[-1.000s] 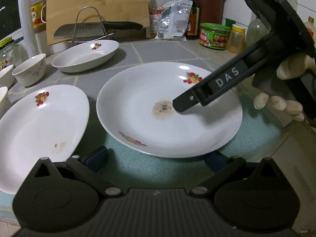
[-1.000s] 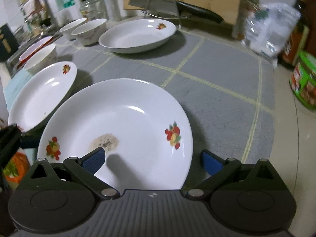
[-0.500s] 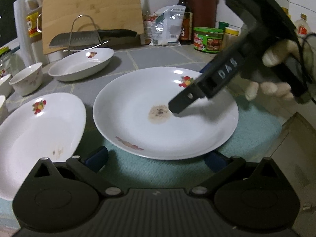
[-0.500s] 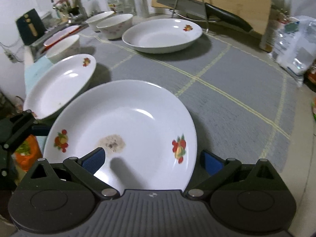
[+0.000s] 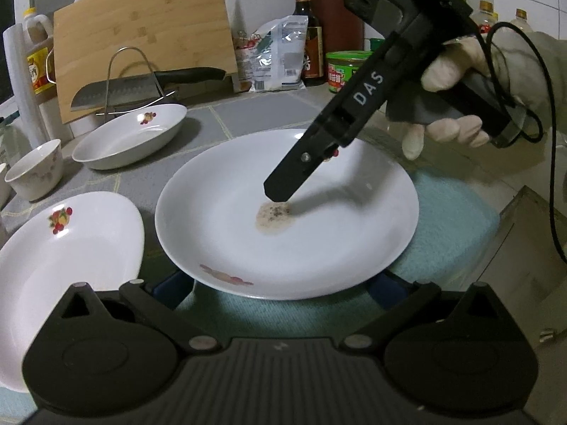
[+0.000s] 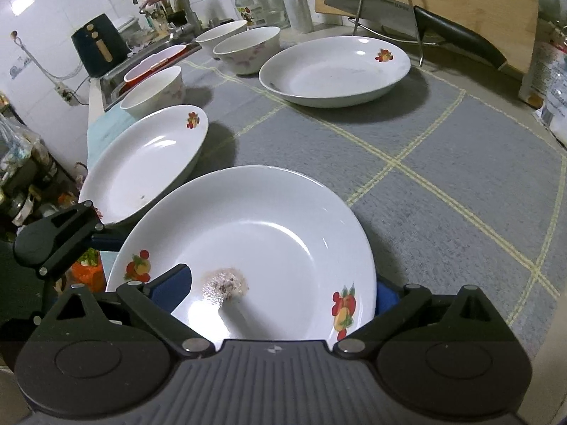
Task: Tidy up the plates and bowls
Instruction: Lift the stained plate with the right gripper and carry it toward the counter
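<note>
The stained plate (image 5: pixel 287 212) sits at centre; compared with the earlier frame it is raised and tilted off the teal mat (image 5: pixel 443 223). The right gripper (image 6: pixel 280 297) straddles its rim, fingers spread apart. The left gripper (image 5: pixel 273 288) is spread wide at 6 o'clock. A second plate (image 5: pixel 67 248) lies at 9 o'clock, an oval dish (image 5: pixel 131 134) at 11 o'clock.

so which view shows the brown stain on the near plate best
The left wrist view. There the stain lies in the open at the middle of the plate, just below the right gripper's fingertip. The right wrist view also shows the stain, but lower down, near the gripper body.
</note>
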### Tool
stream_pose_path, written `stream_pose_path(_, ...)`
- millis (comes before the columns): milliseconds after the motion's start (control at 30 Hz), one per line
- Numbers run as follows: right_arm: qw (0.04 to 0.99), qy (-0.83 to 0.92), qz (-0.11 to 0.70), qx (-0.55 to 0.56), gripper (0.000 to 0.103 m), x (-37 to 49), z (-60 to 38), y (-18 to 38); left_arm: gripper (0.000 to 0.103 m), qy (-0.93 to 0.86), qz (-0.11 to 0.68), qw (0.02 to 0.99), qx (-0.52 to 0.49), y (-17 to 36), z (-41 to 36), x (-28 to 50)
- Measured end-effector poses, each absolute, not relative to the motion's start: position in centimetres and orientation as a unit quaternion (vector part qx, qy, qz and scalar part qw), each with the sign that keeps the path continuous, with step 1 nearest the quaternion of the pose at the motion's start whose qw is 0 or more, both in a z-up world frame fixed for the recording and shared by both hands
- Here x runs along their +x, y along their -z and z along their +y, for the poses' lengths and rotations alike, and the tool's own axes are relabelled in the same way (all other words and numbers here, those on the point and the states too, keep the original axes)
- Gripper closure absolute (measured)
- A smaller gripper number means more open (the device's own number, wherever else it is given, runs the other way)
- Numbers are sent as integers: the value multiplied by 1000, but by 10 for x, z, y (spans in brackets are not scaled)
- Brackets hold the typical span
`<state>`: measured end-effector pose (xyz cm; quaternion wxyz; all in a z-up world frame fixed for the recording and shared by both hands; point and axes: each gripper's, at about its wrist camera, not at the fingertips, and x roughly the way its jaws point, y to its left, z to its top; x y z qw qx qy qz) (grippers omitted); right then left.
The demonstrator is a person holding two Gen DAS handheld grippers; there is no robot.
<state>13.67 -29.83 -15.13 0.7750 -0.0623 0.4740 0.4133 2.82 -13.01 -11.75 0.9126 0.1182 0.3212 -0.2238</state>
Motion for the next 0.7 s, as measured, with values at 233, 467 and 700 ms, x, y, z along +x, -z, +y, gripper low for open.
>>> stream_pose_path(233, 770, -421, 475, -66, 2, 137, -300, 151, 0, 220, 331, 909, 122, 116, -132, 30)
stream_pose_path(467, 774, -421, 468, -70, 2, 140, -303, 146, 1, 218, 330, 910, 127, 109, -134, 37)
stream_pose_path(700, 787, -417, 450, -71, 2, 152, -318, 133, 1, 223, 322, 911, 132, 102, -146, 53)
